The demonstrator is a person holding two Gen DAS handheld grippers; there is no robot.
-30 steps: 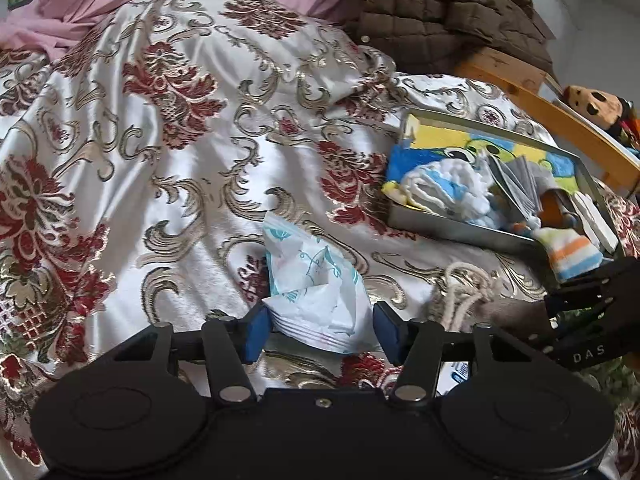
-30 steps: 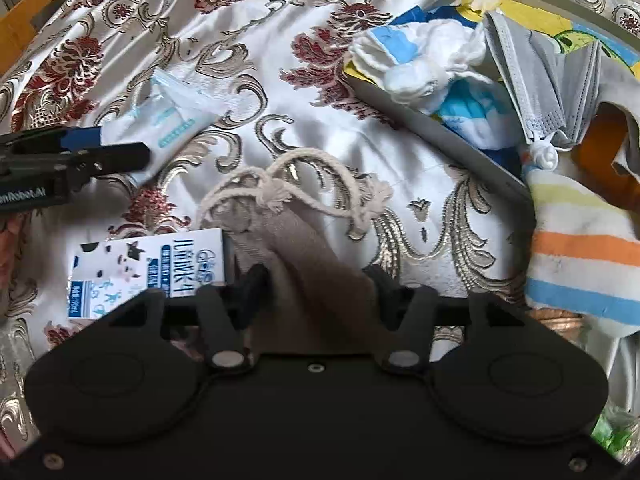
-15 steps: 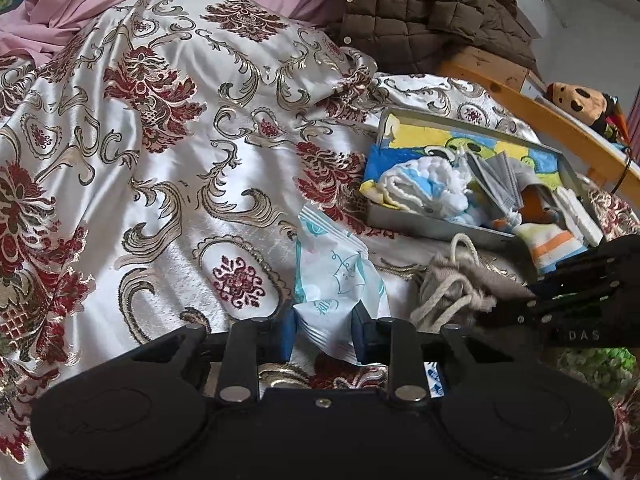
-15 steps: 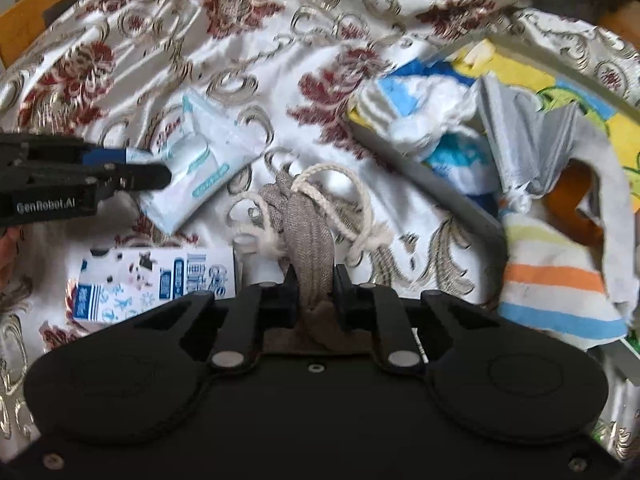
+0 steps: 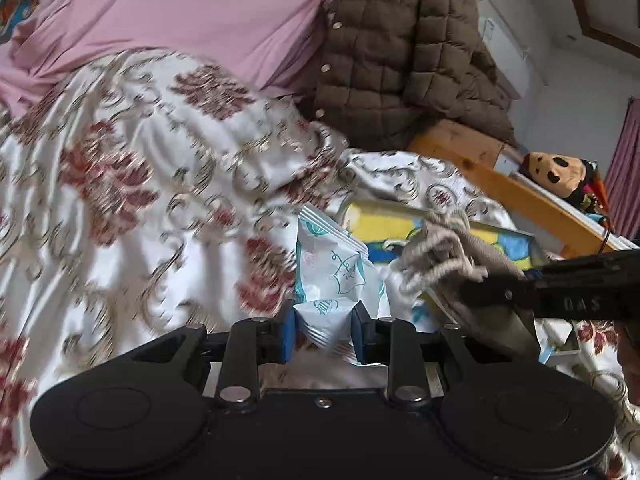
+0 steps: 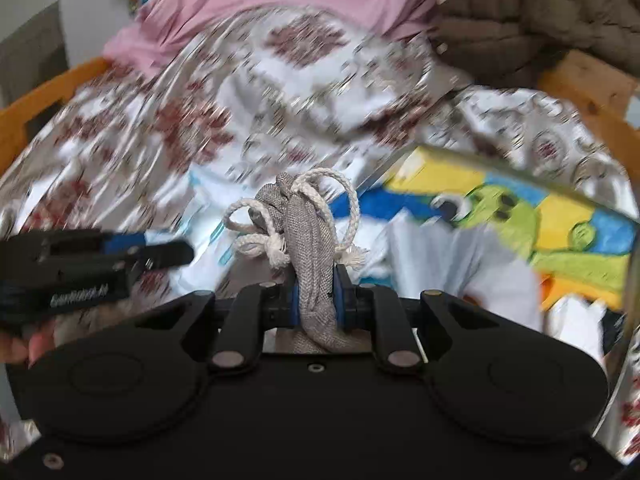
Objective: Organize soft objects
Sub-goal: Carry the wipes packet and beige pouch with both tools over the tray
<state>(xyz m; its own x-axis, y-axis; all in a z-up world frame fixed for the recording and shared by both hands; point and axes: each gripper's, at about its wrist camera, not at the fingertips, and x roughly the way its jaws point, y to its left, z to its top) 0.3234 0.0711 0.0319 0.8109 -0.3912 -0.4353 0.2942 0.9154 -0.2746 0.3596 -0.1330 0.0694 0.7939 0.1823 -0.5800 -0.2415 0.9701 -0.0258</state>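
Observation:
My left gripper (image 5: pixel 323 330) is shut on a white tissue pack with teal print (image 5: pixel 334 276) and holds it lifted above the bedspread. My right gripper (image 6: pixel 316 300) is shut on a grey drawstring pouch with white cord (image 6: pixel 308 236), also lifted. The pouch (image 5: pixel 452 264) and the right gripper (image 5: pixel 560 292) show at the right of the left wrist view. The left gripper (image 6: pixel 120 256) shows at the left of the right wrist view. Behind both lies a grey tray (image 6: pixel 520 172) lined with a yellow, blue and green cartoon cloth (image 6: pixel 520 216). Both views are blurred.
A floral satin bedspread (image 5: pixel 120 184) covers the bed. A pink sheet (image 5: pixel 180 12) and a brown quilted jacket (image 5: pixel 404 48) lie at the back. A wooden bed rail (image 5: pixel 520 196) runs at the right, with a plush toy (image 5: pixel 560 172) beyond it.
Both grippers have lifted their objects off the bedspread and tilted upward. The tissue pack and pouch now hang in the air in front of the tray.

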